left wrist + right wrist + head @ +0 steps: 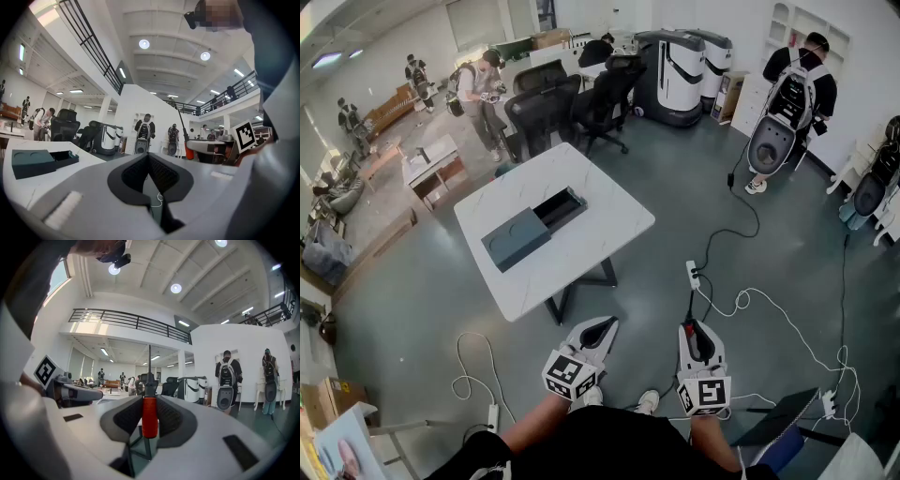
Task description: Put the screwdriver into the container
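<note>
Person seen from above: a black top fills the bottom edge of the head view at six o'clock, with white shoes just above it. The left gripper, between six and seven o'clock, and the right gripper, at five o'clock, have pale grey wedge-shaped shells tapering to a tip. Each carries a cube patterned with black and white squares. Black ridged pads line the jaws

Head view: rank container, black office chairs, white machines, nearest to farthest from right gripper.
1. The container, on the table, ahead-left of the right gripper.
2. The black office chairs, behind the table.
3. The white machines, far wall.
</note>
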{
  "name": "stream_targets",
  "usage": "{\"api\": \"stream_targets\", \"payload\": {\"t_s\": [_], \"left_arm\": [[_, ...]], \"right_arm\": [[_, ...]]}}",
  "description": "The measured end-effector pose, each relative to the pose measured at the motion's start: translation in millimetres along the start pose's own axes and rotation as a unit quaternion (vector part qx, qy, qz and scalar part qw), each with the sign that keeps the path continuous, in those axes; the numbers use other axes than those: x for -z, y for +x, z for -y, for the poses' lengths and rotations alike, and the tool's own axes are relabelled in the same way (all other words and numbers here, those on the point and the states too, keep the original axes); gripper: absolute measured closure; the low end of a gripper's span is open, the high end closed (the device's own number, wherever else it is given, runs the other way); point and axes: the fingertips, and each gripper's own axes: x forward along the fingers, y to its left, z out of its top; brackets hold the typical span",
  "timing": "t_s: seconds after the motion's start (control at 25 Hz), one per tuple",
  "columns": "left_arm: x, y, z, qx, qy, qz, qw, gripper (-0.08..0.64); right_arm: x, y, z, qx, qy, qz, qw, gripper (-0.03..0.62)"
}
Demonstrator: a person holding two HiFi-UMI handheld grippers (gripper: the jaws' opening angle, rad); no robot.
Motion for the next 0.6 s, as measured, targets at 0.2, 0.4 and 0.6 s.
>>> {"api": "stream_targets", "payload": {"t_s": [0.2,0.4,0.6], "left_arm": [[1,1,-11,-0.007,-0.004,0.000,1.0000,0.551],[3,-11,-28,-0.018,-0.007,0.001,0.9998,0.551],[3,-31,-57,-0.031,-0.009,0.001,0.9995,0.551]], "right_arm": [[2,13,-9,-0.016,-0.003,-0.004,1.000,0.503],[4,30,-26,-0.032,-0.004,-0.008,0.999,0.503],[0,51,-49,-0.041,0.011,0.001,0.999,0.502]]}}
